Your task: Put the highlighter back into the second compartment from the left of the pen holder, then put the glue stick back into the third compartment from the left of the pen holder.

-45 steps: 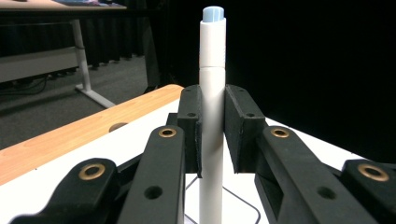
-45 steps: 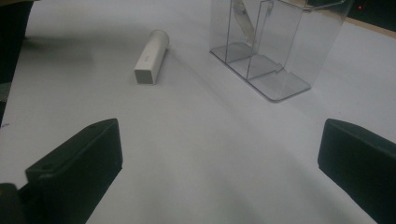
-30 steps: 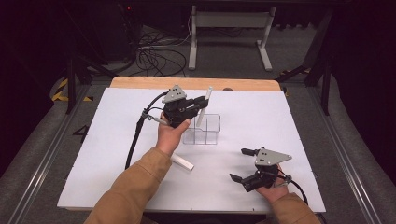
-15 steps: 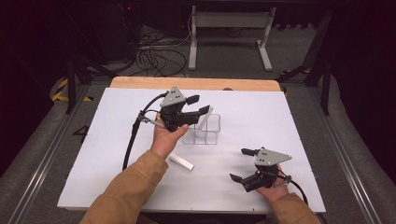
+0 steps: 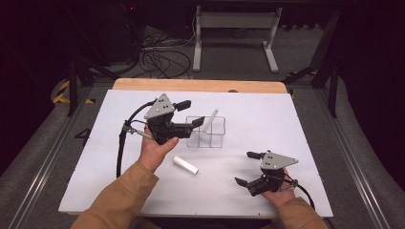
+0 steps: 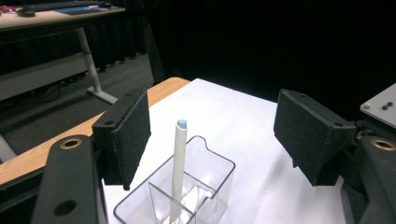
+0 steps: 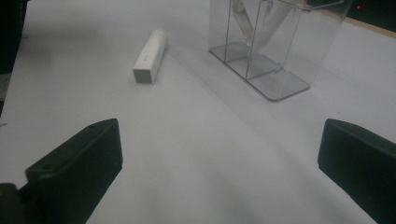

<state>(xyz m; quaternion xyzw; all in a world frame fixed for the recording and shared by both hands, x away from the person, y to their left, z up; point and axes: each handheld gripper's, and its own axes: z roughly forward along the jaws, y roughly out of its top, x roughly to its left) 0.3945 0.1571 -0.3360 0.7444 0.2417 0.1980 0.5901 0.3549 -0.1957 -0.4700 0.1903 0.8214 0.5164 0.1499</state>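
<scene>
High view first: the thin white stick [image 5: 210, 119] stands tilted in the clear organizer [image 5: 206, 131], leaning toward its far right corner, its top poking above the rim. In the left gripper view the same stick [image 6: 177, 172] rises between my spread fingers [image 6: 133, 135] with a pale blue tip; it touches neither pad. My left gripper [image 5: 191, 114] hovers just at the organizer's near left edge, fingers apart and holding nothing.

I judge the step in hand to be the release: the stick sits in its compartment and my left gripper is free of it. What seems left is the stubby white tube [image 5: 185, 164] lying flat on the counter [image 5: 286, 119], near the organizer on my side and well apart from both grippers. The next move calls for bringing one gripper down over that tube, fingers straddling its narrow sides, then closing and lifting it toward a free compartment.

The organizer [image 7: 261, 46] is hard transparent plastic with thin dividers and rounded corners. It looks light, so a nudge could slide it. The tube [image 7: 150, 56] is matte white, round at one end and squared at the other. It may roll if touched off-centre. The counter is a smooth, pale sheet over a wooden board. My right gripper [image 5: 248, 168] rests low at the near right of the counter, fingers wide open and empty, with matte black pads.
</scene>
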